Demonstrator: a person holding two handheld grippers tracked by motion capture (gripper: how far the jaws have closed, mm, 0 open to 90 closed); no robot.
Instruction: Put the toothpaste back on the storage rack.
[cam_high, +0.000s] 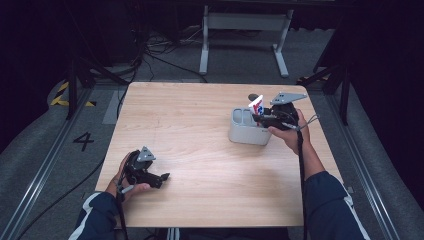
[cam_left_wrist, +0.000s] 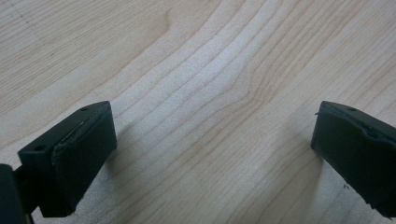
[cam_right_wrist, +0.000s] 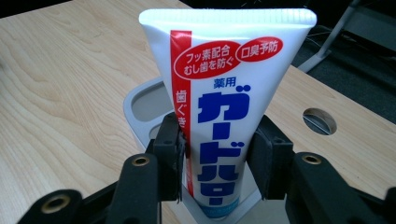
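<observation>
A white toothpaste tube (cam_right_wrist: 224, 93) with red and blue print stands upright, crimped end up, its cap end down in a grey holder (cam_right_wrist: 140, 100). My right gripper (cam_right_wrist: 217, 154) is shut on the tube's lower half, one pad pressed on each side. In the high view the tube (cam_high: 256, 106) rises from the holder (cam_high: 245, 134) at the table's right, with the right gripper (cam_high: 258, 118) reaching in from the right. My left gripper (cam_high: 164, 177) rests near the front left of the table. Its jaws stand wide open over bare wood (cam_left_wrist: 210, 144).
The light wooden table (cam_high: 200, 130) has a round hole (cam_right_wrist: 319, 121) just beyond the holder. The holder has other empty compartments beside the tube. A white desk frame (cam_high: 245, 30) and cables lie on the floor behind the table.
</observation>
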